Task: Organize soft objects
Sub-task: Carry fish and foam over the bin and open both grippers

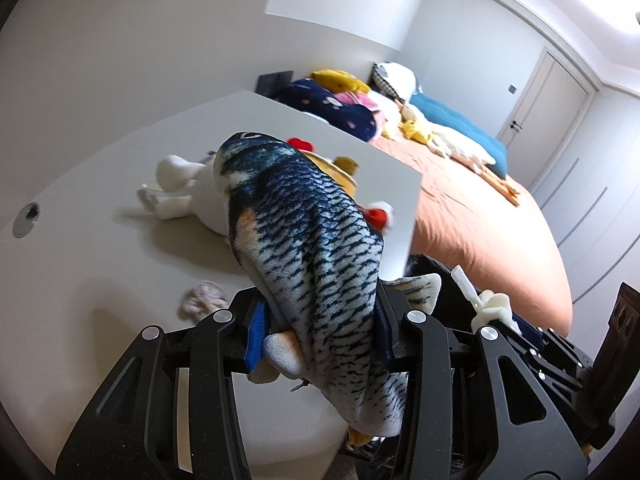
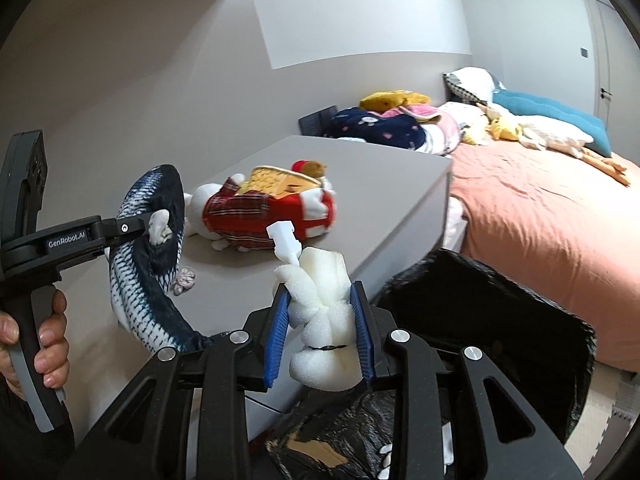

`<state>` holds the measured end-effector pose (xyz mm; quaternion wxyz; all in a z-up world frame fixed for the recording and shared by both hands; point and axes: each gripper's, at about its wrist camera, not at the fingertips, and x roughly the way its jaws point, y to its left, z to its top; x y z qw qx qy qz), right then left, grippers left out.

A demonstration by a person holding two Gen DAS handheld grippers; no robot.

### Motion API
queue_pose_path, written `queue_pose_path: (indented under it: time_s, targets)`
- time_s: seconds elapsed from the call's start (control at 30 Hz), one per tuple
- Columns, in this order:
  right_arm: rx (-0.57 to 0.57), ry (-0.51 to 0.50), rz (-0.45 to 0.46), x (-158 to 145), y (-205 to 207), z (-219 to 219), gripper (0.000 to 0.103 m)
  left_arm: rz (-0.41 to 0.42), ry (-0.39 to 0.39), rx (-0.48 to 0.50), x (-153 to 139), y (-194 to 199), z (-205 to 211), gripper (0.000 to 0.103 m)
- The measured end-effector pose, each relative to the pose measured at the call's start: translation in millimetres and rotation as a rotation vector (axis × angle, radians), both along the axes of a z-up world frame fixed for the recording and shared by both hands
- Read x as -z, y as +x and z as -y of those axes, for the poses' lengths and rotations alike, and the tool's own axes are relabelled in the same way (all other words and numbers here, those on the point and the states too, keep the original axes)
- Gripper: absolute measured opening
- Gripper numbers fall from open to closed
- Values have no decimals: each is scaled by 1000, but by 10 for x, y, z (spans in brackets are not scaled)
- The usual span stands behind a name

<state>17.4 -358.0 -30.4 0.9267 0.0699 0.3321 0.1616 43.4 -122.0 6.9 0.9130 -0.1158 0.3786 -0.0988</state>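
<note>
A blue-and-silver plush fish (image 1: pixel 304 232) hangs in the air over the white table's front edge, with my left gripper (image 1: pixel 320 320) shut on its rear half. The fish (image 2: pixel 152 264) and that left gripper (image 2: pixel 132 228) also show at the left of the right wrist view, held by a hand (image 2: pixel 48 336). My right gripper (image 2: pixel 322 320) is shut on a white foam toy (image 2: pixel 324 312) with a white plastic piece sticking out of its top. Below it gapes a black bag (image 2: pixel 480 320). A white plush in a red plaid outfit (image 2: pixel 264 208) lies on the table.
A small pale pink fabric scrap (image 2: pixel 184 278) lies on the table (image 2: pixel 380 184) near the fish. Beyond the table is a bed with an orange sheet (image 2: pixel 540 232), piled with cushions, a teal pillow (image 2: pixel 552 116) and more plush toys (image 2: pixel 504 128). A door (image 1: pixel 548 96) is at the far right.
</note>
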Motion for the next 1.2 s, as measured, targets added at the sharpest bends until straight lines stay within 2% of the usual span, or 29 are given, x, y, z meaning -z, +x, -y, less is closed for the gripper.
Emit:
queue_pose_path:
  time_s: [0.93,1.2]
  targets:
    - [243,5,11,-97,-404,965,34,-18,69,310,100,-61,1285,42]
    - [330,9,-7,-74,-469,1243,36,-40,116,421,213,-81,1652,45]
